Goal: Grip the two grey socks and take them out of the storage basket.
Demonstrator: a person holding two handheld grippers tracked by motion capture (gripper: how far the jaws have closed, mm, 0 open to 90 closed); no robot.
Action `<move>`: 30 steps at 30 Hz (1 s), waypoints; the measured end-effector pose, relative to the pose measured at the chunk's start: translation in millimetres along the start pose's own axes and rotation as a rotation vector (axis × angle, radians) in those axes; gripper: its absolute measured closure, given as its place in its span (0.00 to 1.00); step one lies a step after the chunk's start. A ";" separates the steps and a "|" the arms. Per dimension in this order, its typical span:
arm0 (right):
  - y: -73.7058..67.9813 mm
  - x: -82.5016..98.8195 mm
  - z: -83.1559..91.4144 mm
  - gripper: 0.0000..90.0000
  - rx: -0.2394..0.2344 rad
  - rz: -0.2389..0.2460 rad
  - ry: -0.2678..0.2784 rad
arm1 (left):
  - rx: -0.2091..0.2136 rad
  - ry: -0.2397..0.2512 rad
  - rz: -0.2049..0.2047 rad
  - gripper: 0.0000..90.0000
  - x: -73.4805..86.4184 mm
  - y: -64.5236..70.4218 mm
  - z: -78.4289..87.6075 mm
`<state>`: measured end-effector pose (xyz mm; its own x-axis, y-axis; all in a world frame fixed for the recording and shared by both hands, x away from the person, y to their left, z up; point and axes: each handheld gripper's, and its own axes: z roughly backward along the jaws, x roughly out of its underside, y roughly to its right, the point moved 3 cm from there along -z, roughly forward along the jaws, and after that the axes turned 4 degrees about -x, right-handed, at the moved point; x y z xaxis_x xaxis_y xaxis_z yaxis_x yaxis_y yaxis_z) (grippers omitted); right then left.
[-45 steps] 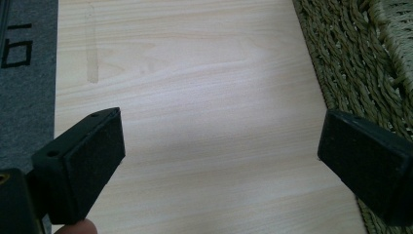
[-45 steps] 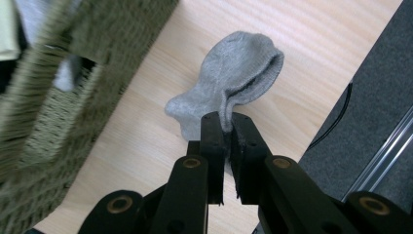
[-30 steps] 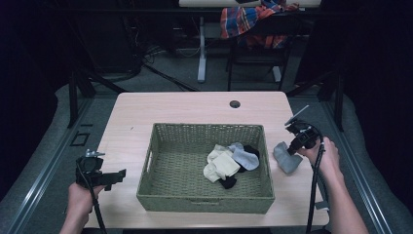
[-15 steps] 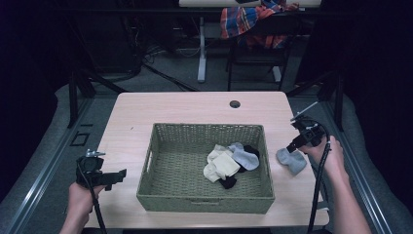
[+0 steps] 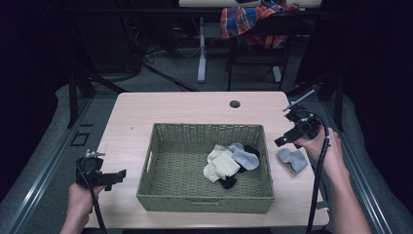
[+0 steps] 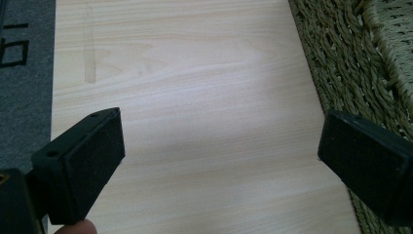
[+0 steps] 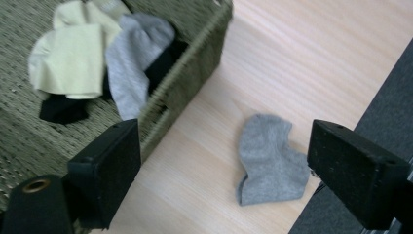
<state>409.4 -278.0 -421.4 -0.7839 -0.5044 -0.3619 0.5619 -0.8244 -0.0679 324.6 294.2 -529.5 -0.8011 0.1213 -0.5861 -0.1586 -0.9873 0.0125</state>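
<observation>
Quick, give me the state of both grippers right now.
Left gripper: open, holding nothing, beside the basket.
Right gripper: jaws just opened, holding nothing; the grey sock lies on the table below.

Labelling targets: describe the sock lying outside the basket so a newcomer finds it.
Start at the woven basket mid-table. On bare wood by its right wall, below the right gripper, lies a grey sock. It is the lone sock outside the basket.

High view sits above the person's side, looking forward and down over the whole worktop point(image 5: 185, 105). Left gripper view is way closer, skimming bare wood by the wicker basket point(image 6: 341, 58). Right gripper view looks down at the basket's corner and a grey sock point(image 7: 270, 158); both show up from above too.
</observation>
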 end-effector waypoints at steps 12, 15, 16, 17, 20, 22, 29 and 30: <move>-43.8 -37.2 5.1 0.01 -0.015 0.152 0.031 | 0.002 -0.009 0.001 0.04 0.8 0.5 -0.1; -51.1 -47.2 2.5 0.01 -0.008 0.172 0.015 | 0.001 -0.009 0.001 0.04 0.9 0.3 0.0; -53.6 -50.1 0.6 0.00 -0.012 0.170 0.014 | 0.001 -0.008 -0.001 0.04 0.9 0.4 0.2; -53.6 -50.1 0.6 0.00 -0.012 0.170 0.014 | 0.001 -0.008 -0.001 0.04 0.9 0.4 0.2; -61.7 -61.2 -7.3 0.01 -0.029 0.211 -0.013 | 0.000 -0.003 -0.004 0.04 0.7 1.0 -0.2; -65.9 -65.4 -13.2 0.01 -0.051 0.221 -0.011 | 0.001 -0.004 -0.003 0.04 0.5 1.1 -0.4; -78.0 -74.9 -40.0 0.09 -0.058 0.271 -0.080 | 0.005 -0.003 -0.002 0.04 0.5 2.2 -0.3; -78.0 -74.9 -40.0 0.09 -0.058 0.271 -0.080 | 0.005 -0.003 -0.002 0.04 0.5 2.2 -0.3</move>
<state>434.9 -165.6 -426.2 -0.6203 -0.7247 -0.3000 0.7659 -0.6421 -0.0326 324.1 292.1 -530.0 -0.8028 0.1231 -0.5834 -0.1625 -0.9866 0.0154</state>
